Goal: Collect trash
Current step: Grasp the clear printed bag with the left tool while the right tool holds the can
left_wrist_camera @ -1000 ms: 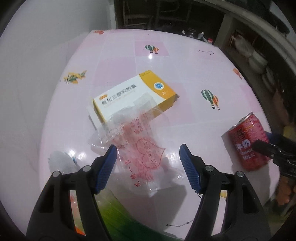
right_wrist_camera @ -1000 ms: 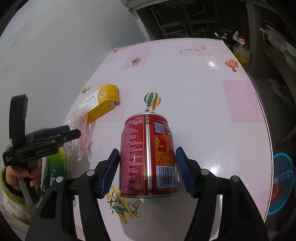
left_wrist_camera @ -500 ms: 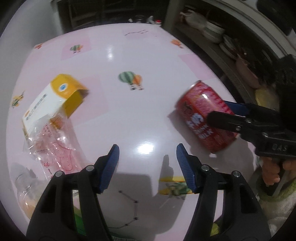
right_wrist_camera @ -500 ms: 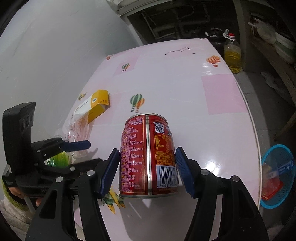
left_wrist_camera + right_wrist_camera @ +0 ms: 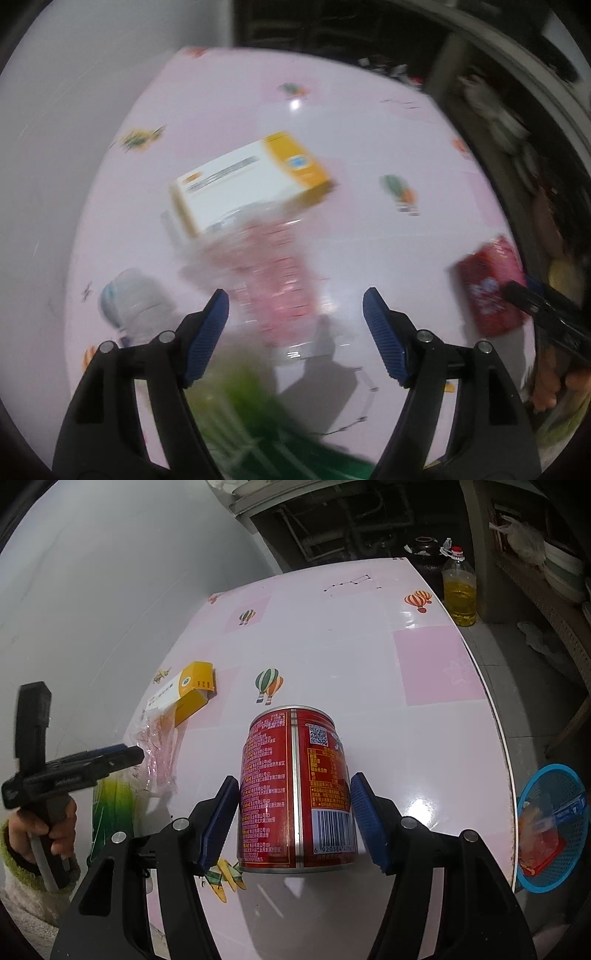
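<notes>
Two tongs are out: the right gripper [image 5: 293,814] clenches the upright red drink can [image 5: 295,790] above the pink table [image 5: 424,738], its blue basket [image 5: 554,786] off to the can's right. The left gripper [image 5: 295,328] hangs released, nearer the crumpled plastic wrapper [image 5: 273,273], which lies dead ahead, lengthwise toward the yellow box [image 5: 251,184].

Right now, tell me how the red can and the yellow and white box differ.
The red can is a round metal cylinder standing upright; the yellow and white box is a flat carton lying on its side. The right gripper is clamped on the can; nothing grips the box, though a clear wrapper overlaps its end. Both are on the pink table.
</notes>
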Motion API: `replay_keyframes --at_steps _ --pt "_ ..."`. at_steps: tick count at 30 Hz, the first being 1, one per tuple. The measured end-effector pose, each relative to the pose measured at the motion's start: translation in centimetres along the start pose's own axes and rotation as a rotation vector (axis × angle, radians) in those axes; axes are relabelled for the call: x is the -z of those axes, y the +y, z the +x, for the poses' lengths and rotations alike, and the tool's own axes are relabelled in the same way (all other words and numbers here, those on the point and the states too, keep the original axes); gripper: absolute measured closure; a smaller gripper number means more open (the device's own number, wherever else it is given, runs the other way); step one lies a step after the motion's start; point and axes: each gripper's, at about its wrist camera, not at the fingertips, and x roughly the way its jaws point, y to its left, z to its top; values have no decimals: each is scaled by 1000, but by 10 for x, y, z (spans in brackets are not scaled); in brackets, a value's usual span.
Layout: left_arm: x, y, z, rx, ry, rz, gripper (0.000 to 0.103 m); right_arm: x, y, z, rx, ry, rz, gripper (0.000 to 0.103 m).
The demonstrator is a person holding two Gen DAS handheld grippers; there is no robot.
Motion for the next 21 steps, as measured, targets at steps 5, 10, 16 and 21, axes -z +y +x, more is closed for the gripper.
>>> replay_keyframes --at_steps 5,10,16,21 --pt "-3 11 14 -33 43 -9 32 0 0 0 -9 1 -4 42" --pt "-8 18 36 -7 106 -67 31 2 1 1 -17 1 -9 42" --pt "-10 -5 43 60 101 -6 32 1 -1 0 -29 1 -2 42" --pt "-11 -37 48 136 104 46 38 2 -1 -1 -29 1 -2 42"
